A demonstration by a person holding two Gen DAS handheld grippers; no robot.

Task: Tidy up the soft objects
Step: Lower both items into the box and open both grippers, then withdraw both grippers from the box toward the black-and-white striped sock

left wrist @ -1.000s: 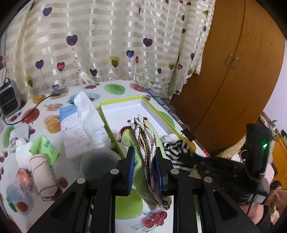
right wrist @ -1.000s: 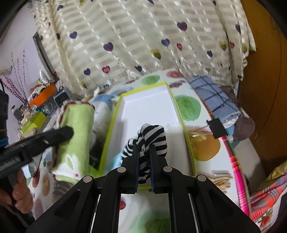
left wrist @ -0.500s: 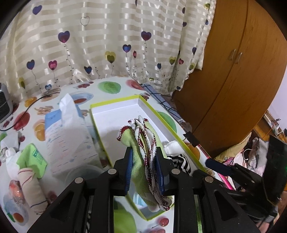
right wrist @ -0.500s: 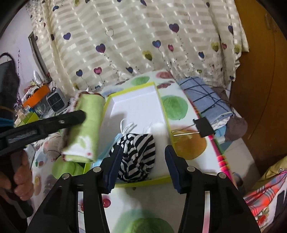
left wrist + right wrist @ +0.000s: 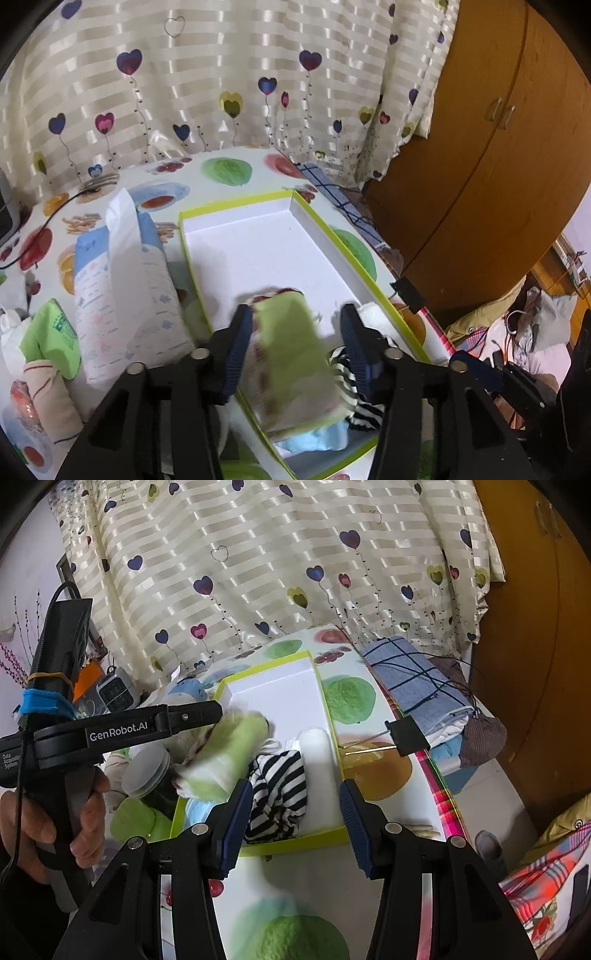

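A white box with a lime rim (image 5: 236, 206) (image 5: 308, 656) lies on the fruit-print table. My left gripper (image 5: 297, 339) is open above its near end; a green cloth with red-stitched edge (image 5: 291, 354) (image 5: 225, 753) is blurred between the jaws, loose over the box. A black-and-white striped cloth (image 5: 280, 790) (image 5: 349, 387) and a light blue cloth (image 5: 317, 437) lie in the box's near end. My right gripper (image 5: 293, 819) is open and empty, just above the box's near rim, back from the striped cloth.
A tissue pack (image 5: 122, 295) lies left of the box, with a green packet (image 5: 51, 336) and a rolled cloth (image 5: 40, 398) further left. Folded blue checked fabric (image 5: 417, 679) and a black binder clip (image 5: 408, 734) sit at the table's right edge. A wooden wardrobe (image 5: 498, 147) stands right.
My left gripper opened and let go of the green cloth, which drops over the box. My right gripper, which released the striped cloth earlier, has opened wider and drawn back.
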